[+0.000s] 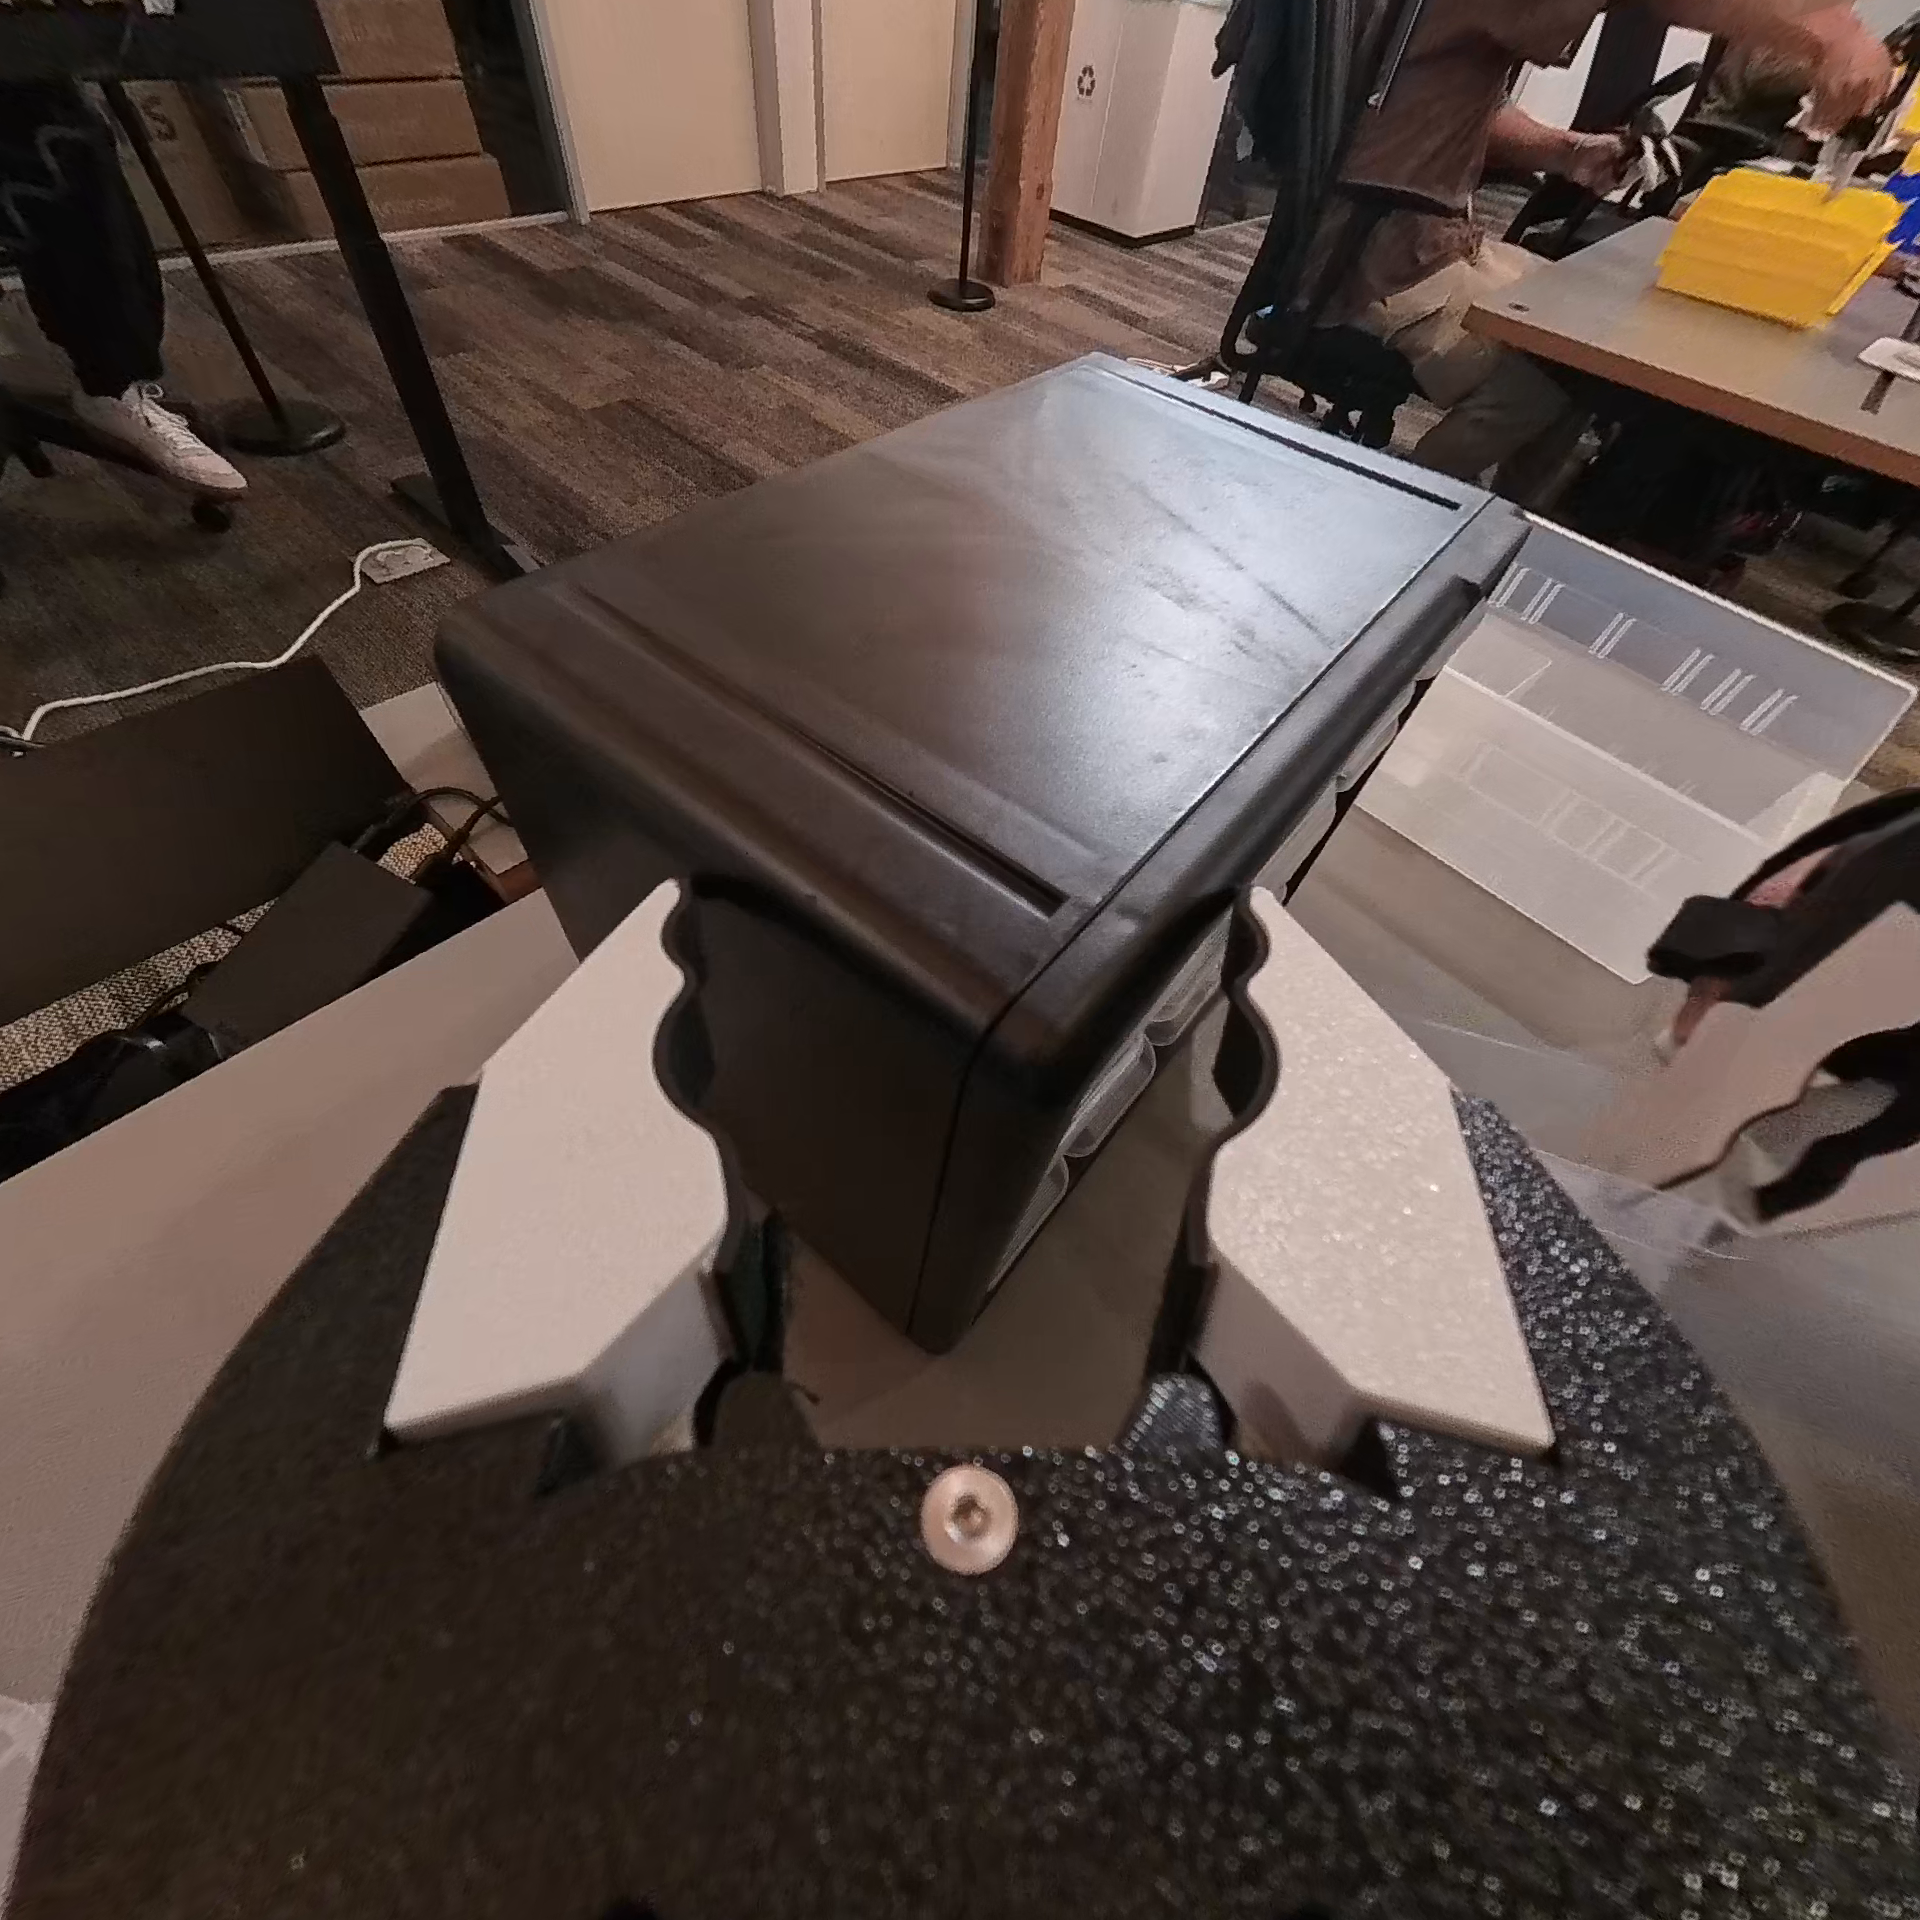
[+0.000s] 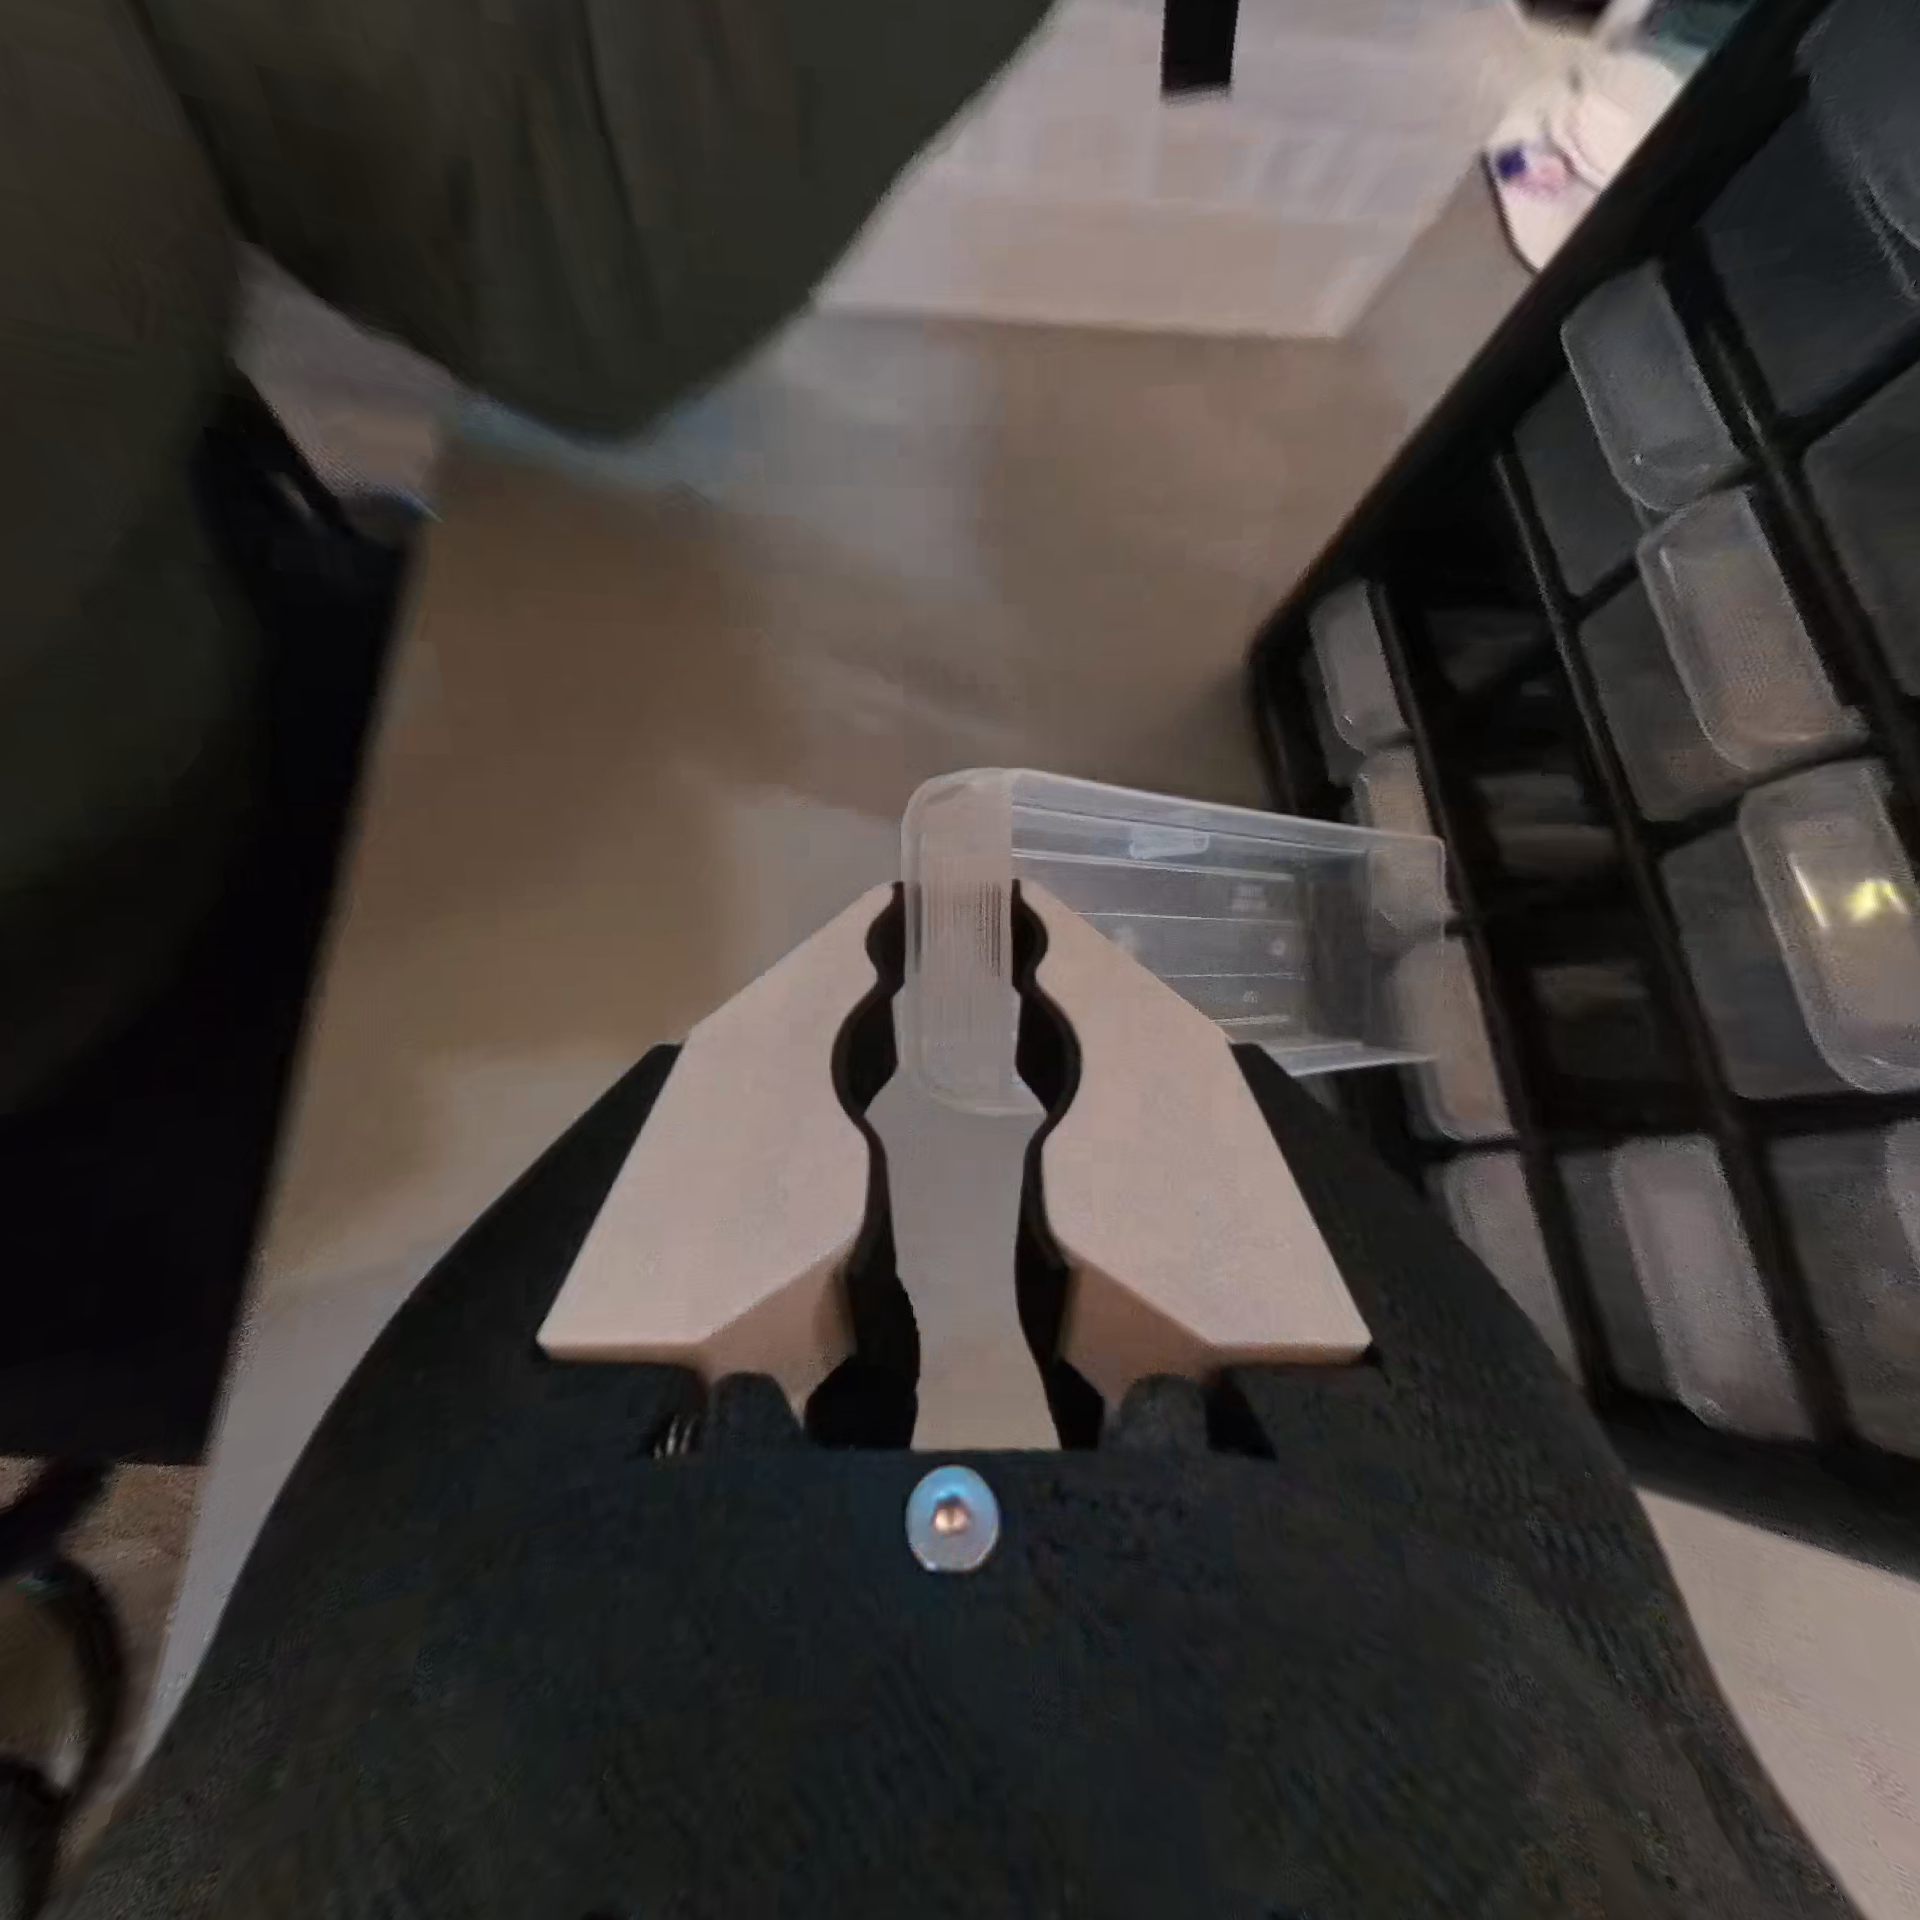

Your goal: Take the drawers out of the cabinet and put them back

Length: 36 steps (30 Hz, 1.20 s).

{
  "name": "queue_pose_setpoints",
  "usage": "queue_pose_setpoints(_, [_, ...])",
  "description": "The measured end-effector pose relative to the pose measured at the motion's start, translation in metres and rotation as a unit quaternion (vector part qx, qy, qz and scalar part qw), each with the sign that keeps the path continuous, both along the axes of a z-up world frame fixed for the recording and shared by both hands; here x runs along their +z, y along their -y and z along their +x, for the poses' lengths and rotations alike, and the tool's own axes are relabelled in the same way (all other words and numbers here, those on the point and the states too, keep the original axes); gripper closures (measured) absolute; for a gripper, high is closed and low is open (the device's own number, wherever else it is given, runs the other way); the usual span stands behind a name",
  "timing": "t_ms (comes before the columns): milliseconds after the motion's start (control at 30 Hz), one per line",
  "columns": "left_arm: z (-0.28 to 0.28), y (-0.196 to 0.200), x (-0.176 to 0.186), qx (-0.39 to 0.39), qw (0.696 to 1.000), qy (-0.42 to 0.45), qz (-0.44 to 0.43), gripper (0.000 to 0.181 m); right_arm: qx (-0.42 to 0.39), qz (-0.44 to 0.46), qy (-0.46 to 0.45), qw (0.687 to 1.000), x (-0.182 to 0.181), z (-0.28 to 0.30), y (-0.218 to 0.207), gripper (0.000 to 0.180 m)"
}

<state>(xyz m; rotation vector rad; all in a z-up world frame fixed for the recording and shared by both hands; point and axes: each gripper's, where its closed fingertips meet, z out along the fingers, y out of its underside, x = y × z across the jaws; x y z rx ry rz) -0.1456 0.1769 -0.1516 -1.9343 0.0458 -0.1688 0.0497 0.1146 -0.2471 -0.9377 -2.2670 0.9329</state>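
Drawers fronting the black cabinet (image 1: 987, 790) are showing blurred, several cut off by the frame edge. I am pinching one clear drawer (image 2: 1174, 935) by its ribbed handle with my right gripper (image 2: 958, 914), drawn partway out of the cabinet. My left gripper (image 1: 966, 935) is straddling the cabinet's near corner, fingers wide; contact is hard to judge.

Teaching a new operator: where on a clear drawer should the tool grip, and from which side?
Grip the front pull tab, coming straight at the cabinet face. On the drawer now half out, the ridged tab sticks out as a thin lip, and the right tool pinches it across its thickness.
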Motion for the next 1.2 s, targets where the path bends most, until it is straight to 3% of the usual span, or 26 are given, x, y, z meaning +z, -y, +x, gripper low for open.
queue_pose_setpoints(33, [0.0, 0.0, 0.0, 0.0, 1.0, 0.0, 0.0, 0.082, 0.01, -0.035, 0.0, 0.999, 0.007, 0.002, 0.003, 0.163])
queue_pose_setpoints(133, [0.0, 0.0, 0.0, 0.0, 1.0, 0.0, 0.0, 0.083, 0.009, -0.055, -0.012, 0.998, 0.023, 0.008, 0.003, 0.163])
queue_pose_setpoints(233, [0.0, 0.0, 0.0, 0.0, 1.0, 0.0, 0.0, 0.082, -0.039, -0.013, -0.018, 0.999, 0.041, 0.029, -0.007, 0.163])
queue_pose_setpoints(333, [0.0, 0.0, 0.0, 0.0, 1.0, 0.001, 0.001, 0.082, -0.16, 0.035, -0.062, 0.985, 0.077, 0.058, -0.047, 0.163])
queue_pose_setpoints(433, [0.0, 0.0, 0.0, 0.0, 1.0, 0.001, 0.001, 0.082, -0.36, 0.079, -0.078, 0.926, 0.102, 0.104, -0.124, 0.164])
queue_pose_setpoints(533, [0.0, 0.0, 0.0, -0.001, 1.0, 0.001, 0.001, 0.082, -0.513, 0.016, 0.033, 0.858, 0.071, 0.153, -0.179, 0.163])
queue_pose_setpoints(633, [0.001, 0.0, 0.0, -0.001, 1.0, 0.001, 0.0, 0.082, -0.553, -0.076, 0.098, 0.824, 0.034, 0.162, -0.2, 0.163])
queue_pose_setpoints(767, [0.001, 0.0, 0.0, -0.001, 1.0, 0.002, 0.0, 0.082, -0.588, -0.067, 0.165, 0.789, -0.011, 0.168, -0.231, 0.163])
queue_pose_setpoints(1033, [0.001, 0.0, 0.0, -0.002, 1.0, 0.005, 0.001, 0.082, -0.619, -0.037, 0.195, 0.759, -0.065, 0.152, -0.269, 0.164])
queue_pose_setpoints(1200, [0.001, 0.0, 0.0, -0.002, 1.0, 0.005, 0.0, 0.082, -0.618, -0.027, 0.202, 0.759, -0.085, 0.143, -0.282, 0.162])
